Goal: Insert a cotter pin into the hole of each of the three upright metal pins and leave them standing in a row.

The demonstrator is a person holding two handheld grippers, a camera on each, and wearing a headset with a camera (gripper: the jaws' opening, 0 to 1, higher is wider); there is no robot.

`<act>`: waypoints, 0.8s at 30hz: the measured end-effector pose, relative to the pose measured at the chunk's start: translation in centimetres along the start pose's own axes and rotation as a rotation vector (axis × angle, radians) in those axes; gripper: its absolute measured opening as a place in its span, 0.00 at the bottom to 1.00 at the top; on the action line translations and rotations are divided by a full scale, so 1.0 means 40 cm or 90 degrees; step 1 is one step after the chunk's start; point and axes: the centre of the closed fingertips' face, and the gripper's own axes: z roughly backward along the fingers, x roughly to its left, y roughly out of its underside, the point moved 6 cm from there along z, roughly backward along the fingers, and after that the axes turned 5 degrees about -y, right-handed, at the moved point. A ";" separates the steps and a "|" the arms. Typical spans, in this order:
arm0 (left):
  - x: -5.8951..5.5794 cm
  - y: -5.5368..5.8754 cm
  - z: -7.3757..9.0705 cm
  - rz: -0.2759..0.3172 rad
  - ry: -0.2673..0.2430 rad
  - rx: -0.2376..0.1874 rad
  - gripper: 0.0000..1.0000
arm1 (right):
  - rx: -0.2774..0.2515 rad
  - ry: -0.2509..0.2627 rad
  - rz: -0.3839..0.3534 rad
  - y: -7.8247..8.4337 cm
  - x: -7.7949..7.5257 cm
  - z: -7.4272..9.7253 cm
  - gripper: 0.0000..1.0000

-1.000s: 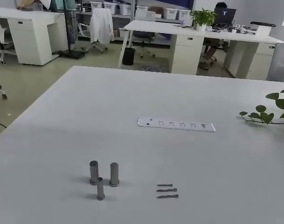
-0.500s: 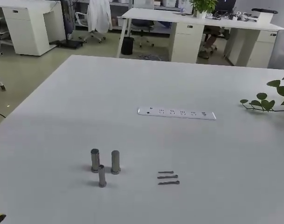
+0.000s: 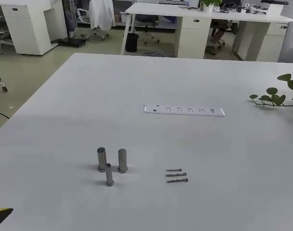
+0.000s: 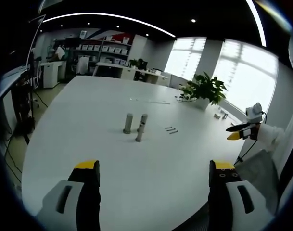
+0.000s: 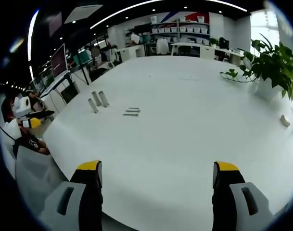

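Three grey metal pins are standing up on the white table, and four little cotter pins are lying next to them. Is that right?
Not quite. There are three small thin metal cotter pins lying there, not four. The head view shows them side by side. The three upright grey metal pins do stand next to them on the white table.

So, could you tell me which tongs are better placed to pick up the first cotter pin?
Probably the right. The cotter pins lie to the right of the upright pins, on the side of the right tongs, which are open. The left tongs, also open, face the upright pins instead.
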 end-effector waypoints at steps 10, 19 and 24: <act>0.019 -0.017 -0.022 0.006 -0.006 -0.005 0.91 | -0.006 0.010 -0.012 0.008 -0.005 0.009 0.94; 0.026 -0.043 -0.040 0.016 0.005 -0.022 0.88 | -0.006 0.013 -0.027 0.030 -0.003 0.018 0.94; 0.030 -0.050 -0.057 0.006 0.003 -0.019 0.88 | -0.009 0.012 -0.027 0.037 0.000 0.017 0.94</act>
